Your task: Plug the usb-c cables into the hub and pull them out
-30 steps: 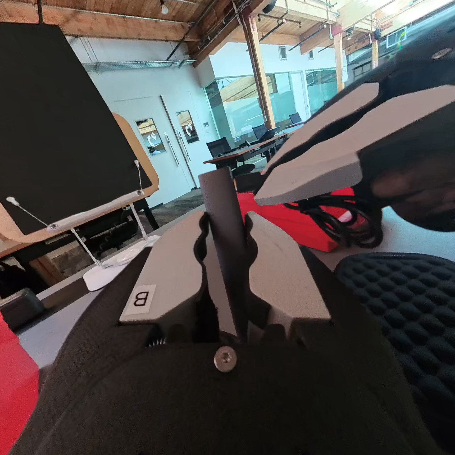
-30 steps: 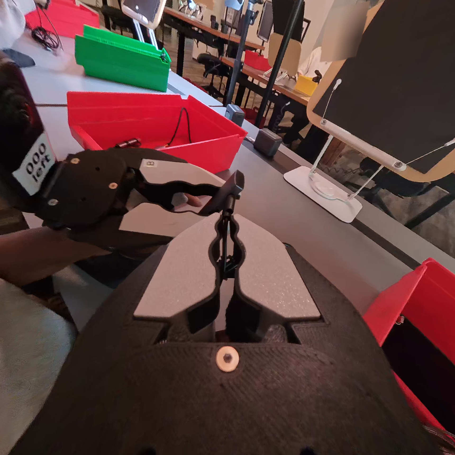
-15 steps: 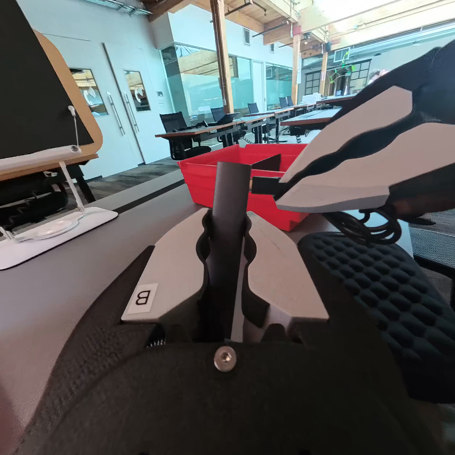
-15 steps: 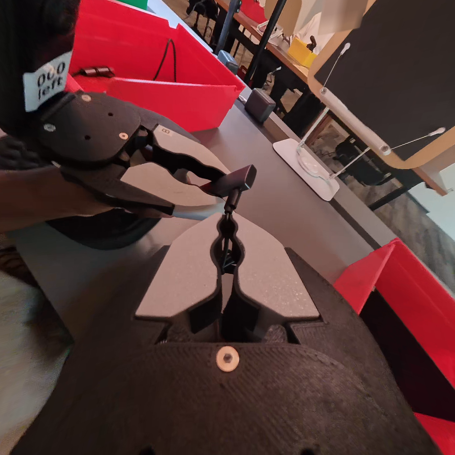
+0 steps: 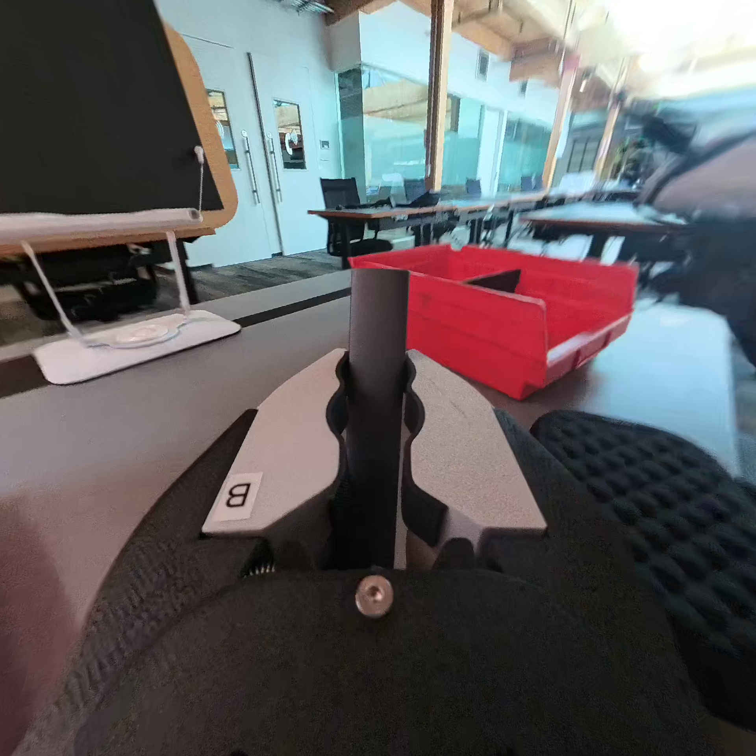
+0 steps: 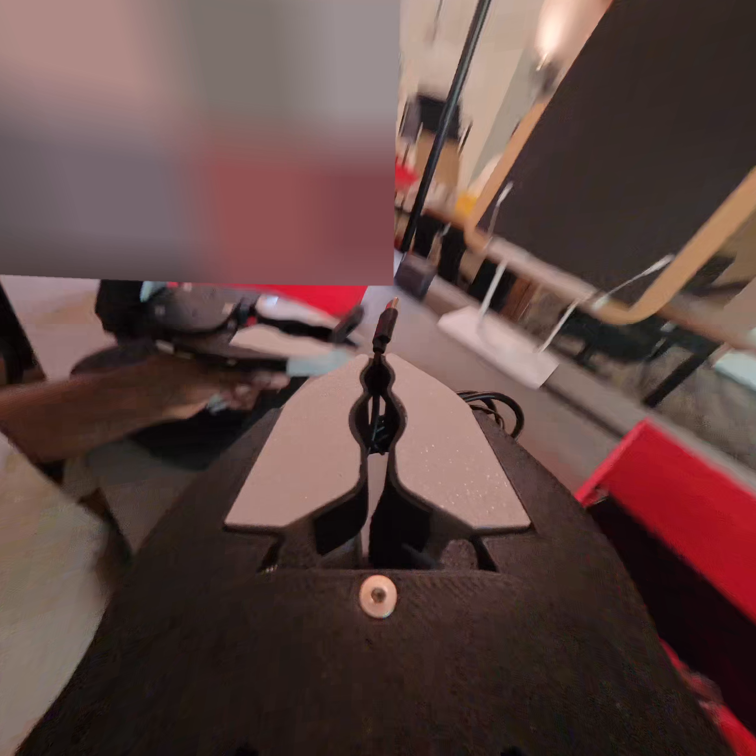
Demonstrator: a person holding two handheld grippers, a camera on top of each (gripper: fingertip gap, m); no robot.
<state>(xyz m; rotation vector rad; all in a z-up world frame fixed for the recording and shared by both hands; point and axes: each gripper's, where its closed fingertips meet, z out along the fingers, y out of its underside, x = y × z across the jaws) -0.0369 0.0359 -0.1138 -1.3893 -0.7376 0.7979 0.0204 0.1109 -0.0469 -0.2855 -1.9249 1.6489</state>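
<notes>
My left gripper [image 5: 374, 356] is shut on the dark grey hub [image 5: 378, 311], which stands up between its fingers above the table. My right gripper [image 6: 374, 358] is shut on a thin black usb-c cable. The cable's plug [image 6: 386, 323] sticks out past the fingertips with its metal tip bare, apart from the hub. In the right wrist view the left gripper [image 6: 245, 339] is blurred at the left, with the hub's end [image 6: 349, 323] just left of the plug. A loose coil of cable [image 6: 501, 405] lies behind my right fingers.
A red bin [image 5: 491, 323] stands on the dark table [image 5: 122, 417] ahead of the left gripper, and a black dimpled mat [image 5: 654, 491] lies at the right. A white stand [image 5: 135, 343] holds a black board. Another red bin [image 6: 675, 511] is at the right.
The plug was seated in the hub's end and is now out of it. The right gripper has drawn back and out of the middle of the left wrist view.
</notes>
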